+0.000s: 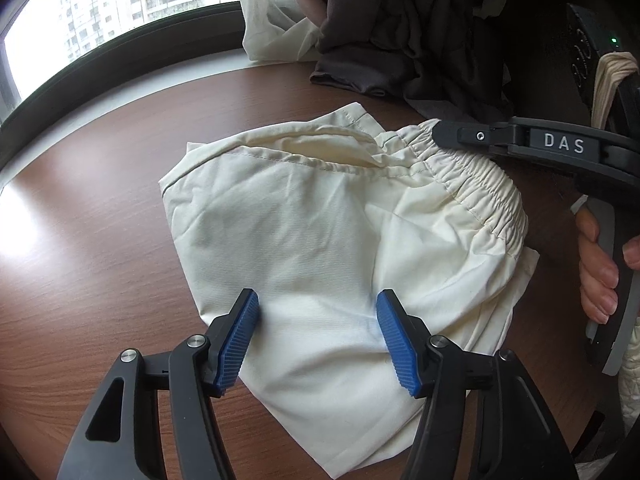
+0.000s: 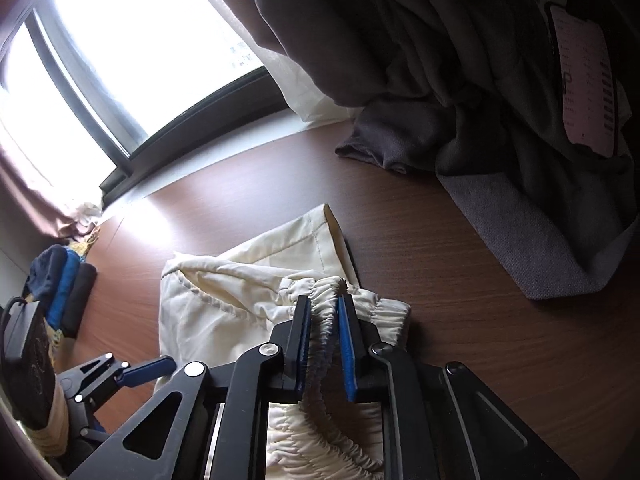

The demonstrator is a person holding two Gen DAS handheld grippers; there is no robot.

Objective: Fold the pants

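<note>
Cream pants lie folded into a compact bundle on the brown wooden table. My left gripper stands open over the near fold, its blue pads apart with smooth cloth between them. The gathered elastic waistband runs along the bundle's right side. In the right wrist view my right gripper is shut on a raised ridge of that waistband. In the left wrist view a hand holds the right gripper's handle at the right edge.
A heap of dark grey cloth covers the table's far right, with a phone propped above it. A window and a white curtain close off the back. Folded dark and blue clothes sit at the far left.
</note>
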